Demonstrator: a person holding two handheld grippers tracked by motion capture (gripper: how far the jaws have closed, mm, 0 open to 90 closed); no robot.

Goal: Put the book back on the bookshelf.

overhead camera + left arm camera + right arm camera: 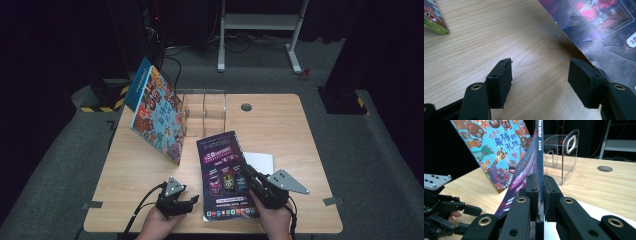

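Observation:
A dark purple magazine (226,175) lies near the table's front edge, its right side raised a little. My right gripper (256,183) is shut on that right edge; in the right gripper view the spine (539,157) runs up between the two closed pads (532,187). My left gripper (189,201) rests open on the wood just left of the magazine, nothing between its fingers (501,80). In the left gripper view the magazine's cover (599,30) lies beyond the right jaw. A colourful picture book (156,111) leans upright against a clear acrylic rack (205,112).
A white sheet (261,161) lies under the magazine's right side. A round cable hole (246,107) sits in the tabletop at the back. Bare wood (280,125) spreads right of the rack. A white desk frame (260,22) stands on the floor behind.

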